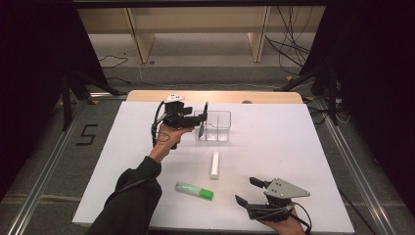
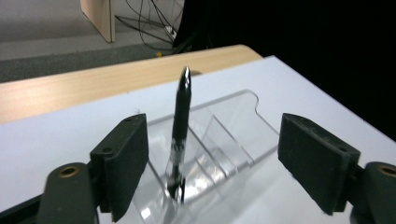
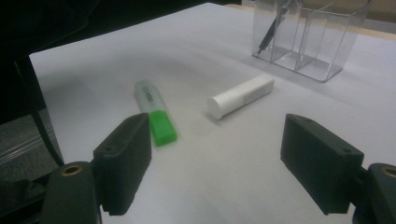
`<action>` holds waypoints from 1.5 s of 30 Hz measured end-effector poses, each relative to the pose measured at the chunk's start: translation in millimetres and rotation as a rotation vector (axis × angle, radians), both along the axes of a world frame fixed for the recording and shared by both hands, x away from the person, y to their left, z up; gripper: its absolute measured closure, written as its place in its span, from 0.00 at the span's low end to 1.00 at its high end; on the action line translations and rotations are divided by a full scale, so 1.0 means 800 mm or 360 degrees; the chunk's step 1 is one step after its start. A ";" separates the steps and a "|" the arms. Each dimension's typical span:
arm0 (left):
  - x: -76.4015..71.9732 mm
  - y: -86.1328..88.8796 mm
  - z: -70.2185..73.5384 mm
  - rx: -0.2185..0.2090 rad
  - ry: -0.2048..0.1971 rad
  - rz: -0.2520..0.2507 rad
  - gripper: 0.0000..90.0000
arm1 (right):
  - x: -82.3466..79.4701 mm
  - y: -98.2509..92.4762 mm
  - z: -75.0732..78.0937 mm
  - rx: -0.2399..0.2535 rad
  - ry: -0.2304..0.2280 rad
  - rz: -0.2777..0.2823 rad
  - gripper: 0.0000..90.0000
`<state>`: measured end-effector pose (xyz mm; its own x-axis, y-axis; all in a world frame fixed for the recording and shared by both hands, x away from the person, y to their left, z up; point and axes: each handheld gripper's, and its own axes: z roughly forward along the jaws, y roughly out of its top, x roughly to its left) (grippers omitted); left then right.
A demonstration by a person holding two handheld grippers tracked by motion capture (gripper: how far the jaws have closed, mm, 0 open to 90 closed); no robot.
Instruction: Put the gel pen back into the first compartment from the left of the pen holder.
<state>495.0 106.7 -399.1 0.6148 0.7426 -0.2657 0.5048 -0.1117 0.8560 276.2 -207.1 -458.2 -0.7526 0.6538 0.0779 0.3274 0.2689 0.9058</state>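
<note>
One pen stands in organizer | we judge it light, stiff, slick: grip mid-barrel | left gripper wide, empty | right gripper wide, empty.

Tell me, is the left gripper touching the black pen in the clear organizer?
Apart. The left gripper view shows the left gripper with jaws wide, clear gaps either side of the black pen standing in the clear organizer.

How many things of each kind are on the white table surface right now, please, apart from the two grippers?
Black pen, standing tilted in the organiser: 1
Green-capped highlighter, lying flat: 1
White cylindrical stick, lying flat: 1
Clear compartment organiser: 1
Total: 4
</note>
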 end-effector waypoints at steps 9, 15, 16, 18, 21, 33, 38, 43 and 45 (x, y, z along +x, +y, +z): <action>-0.046 0.014 -0.004 0.0154 0.0077 -0.0210 0.19 | 0.000 0.000 0.000 0.0008 0.0017 -0.0005 0.28; -0.074 0.025 -0.017 0.0224 0.0116 -0.0349 0.19 | 0.001 -0.001 -0.001 0.0010 0.0019 -0.0007 0.28; -0.077 0.025 -0.018 0.0272 0.0128 -0.0381 0.19 | 0.002 -0.001 -0.001 0.0009 0.0019 -0.0008 0.28; -0.084 0.025 -0.020 0.0320 0.0125 -0.0407 0.18 | 0.002 0.000 -0.001 0.0011 0.0023 -0.0009 0.28; -0.091 0.029 -0.023 0.0339 0.0149 -0.0445 0.18 | 0.002 0.000 -0.001 0.0016 0.0024 -0.0008 0.28; -0.108 0.026 -0.035 0.0455 0.0213 -0.0584 0.18 | 0.003 -0.003 -0.002 0.0029 0.0037 -0.0016 0.28; -0.114 0.026 -0.037 0.0489 0.0231 -0.0625 0.18 | 0.003 -0.005 -0.003 0.0030 0.0038 -0.0012 0.28; -0.122 0.025 -0.036 0.0552 0.0232 -0.0686 0.18 | 0.005 -0.007 -0.004 0.0051 0.0047 -0.0023 0.28; -0.126 0.024 -0.036 0.0573 0.0238 -0.0699 0.18 | 0.005 -0.008 -0.005 0.0054 0.0046 -0.0031 0.28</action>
